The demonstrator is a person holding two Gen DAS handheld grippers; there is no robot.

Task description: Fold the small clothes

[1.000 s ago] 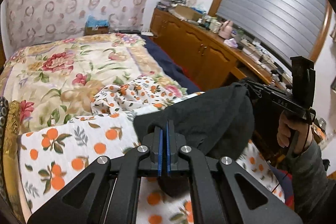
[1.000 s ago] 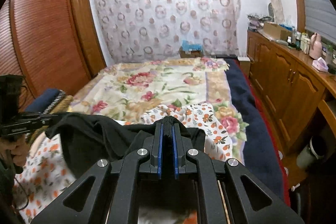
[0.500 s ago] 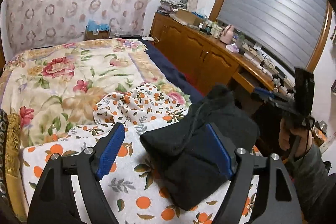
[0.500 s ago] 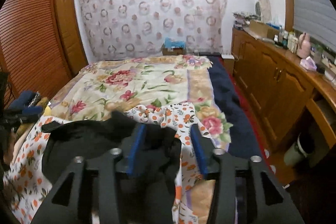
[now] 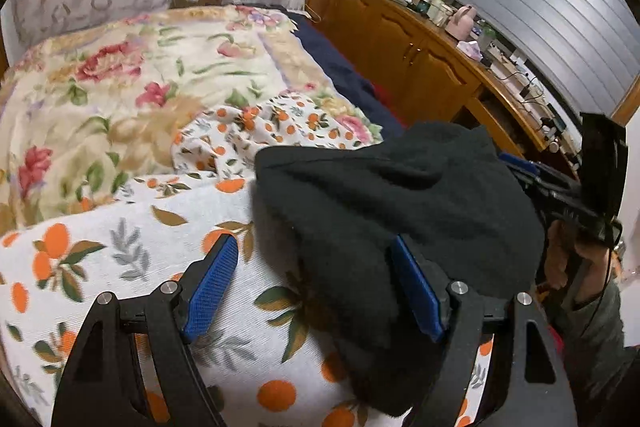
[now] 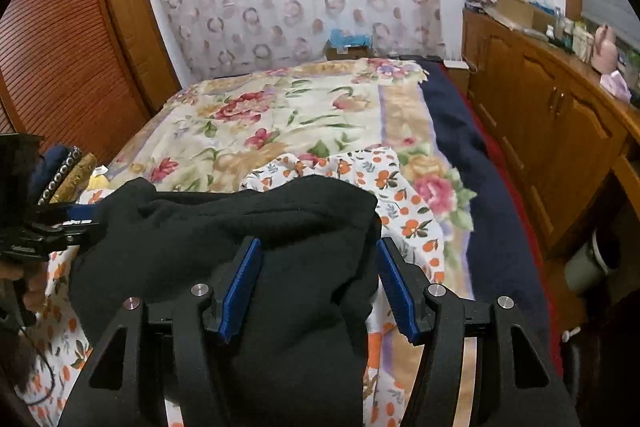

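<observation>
The left gripper stands wide, its jaws having just opened, and the black garment drapes over its right finger (no pinch). The right gripper has likewise been opening over the garment, heaped on the orange-print cloth. Only the right view shows the louvred wardrobe.

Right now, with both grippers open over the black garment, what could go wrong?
The black garment lies bunched, not flat, so the fold may slump open. Cloth drapes over the left gripper's right finger and may drag as it withdraws. The right gripper jaws have just been opening with cloth between them; it could snag likewise.
</observation>
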